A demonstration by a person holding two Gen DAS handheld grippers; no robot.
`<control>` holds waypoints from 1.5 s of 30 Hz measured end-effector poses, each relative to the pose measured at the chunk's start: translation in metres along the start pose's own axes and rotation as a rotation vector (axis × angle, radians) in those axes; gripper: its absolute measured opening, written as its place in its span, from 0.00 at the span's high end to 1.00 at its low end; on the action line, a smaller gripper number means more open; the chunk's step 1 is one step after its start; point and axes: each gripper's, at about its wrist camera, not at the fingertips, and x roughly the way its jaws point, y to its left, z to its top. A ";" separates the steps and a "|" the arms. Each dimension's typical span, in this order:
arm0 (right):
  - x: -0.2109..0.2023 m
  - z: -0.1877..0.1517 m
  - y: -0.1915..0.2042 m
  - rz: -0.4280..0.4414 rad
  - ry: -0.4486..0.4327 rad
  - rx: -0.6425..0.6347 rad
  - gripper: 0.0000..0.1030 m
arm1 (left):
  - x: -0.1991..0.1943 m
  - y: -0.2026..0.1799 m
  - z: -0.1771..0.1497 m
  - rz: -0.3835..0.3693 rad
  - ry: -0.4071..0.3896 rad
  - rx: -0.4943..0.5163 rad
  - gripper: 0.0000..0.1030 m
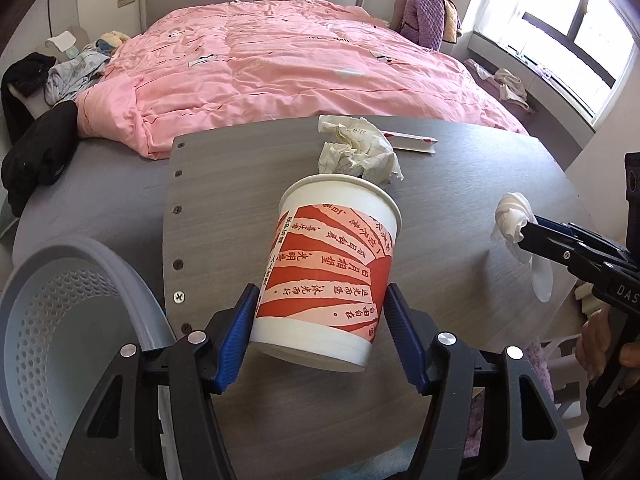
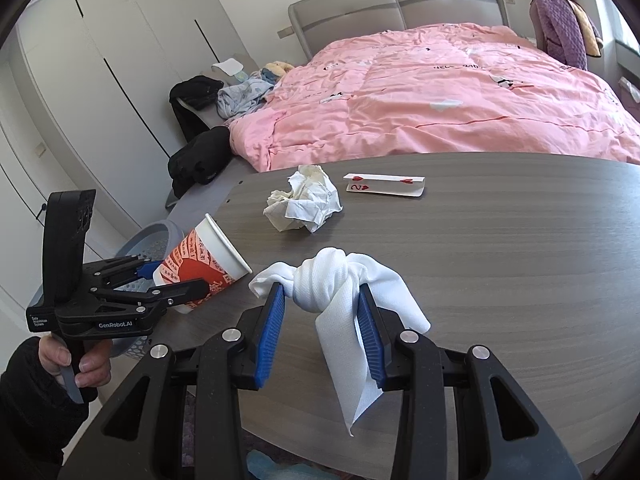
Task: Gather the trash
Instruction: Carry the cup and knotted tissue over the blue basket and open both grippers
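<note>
My left gripper (image 1: 320,300) is shut on a red and white paper cup (image 1: 328,268), held tilted above the left end of the grey wooden table (image 1: 460,184); the cup also shows in the right wrist view (image 2: 200,264). My right gripper (image 2: 322,294) is shut on a knotted white tissue (image 2: 332,280), held above the table; the tissue also shows in the left wrist view (image 1: 514,220). A crumpled paper ball (image 1: 356,148) and a folded playing card (image 1: 412,142) lie on the table's far side. A grey perforated trash basket (image 1: 60,320) stands below the table's left edge.
A bed with a pink quilt (image 1: 300,60) lies beyond the table. Dark clothes (image 1: 36,152) are piled at the bed's left. A purple blanket (image 1: 424,20) hangs at the back right. White wardrobe doors (image 2: 120,60) line the left wall.
</note>
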 end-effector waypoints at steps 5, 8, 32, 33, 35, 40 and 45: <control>0.002 -0.004 0.009 0.001 0.011 -0.017 0.65 | -0.008 0.006 -0.017 0.012 -0.049 -0.110 0.41; 0.004 -0.006 0.014 0.001 0.020 -0.026 0.65 | -0.015 0.008 -0.023 0.022 -0.075 -0.145 0.42; 0.048 0.016 0.106 0.057 0.063 -0.169 0.65 | -0.091 0.075 -0.031 0.165 -0.290 -0.271 0.45; 0.049 0.018 0.110 0.063 0.062 -0.175 0.65 | -0.096 0.079 -0.032 0.193 -0.301 -0.277 0.45; 0.054 0.021 0.121 0.078 0.062 -0.188 0.65 | -0.106 0.088 -0.036 0.254 -0.320 -0.290 0.45; 0.071 0.028 0.154 0.133 0.075 -0.235 0.65 | -0.123 0.114 -0.054 0.383 -0.333 -0.345 0.45; 0.089 0.030 0.193 0.193 0.096 -0.295 0.65 | -0.132 0.140 -0.075 0.473 -0.318 -0.419 0.45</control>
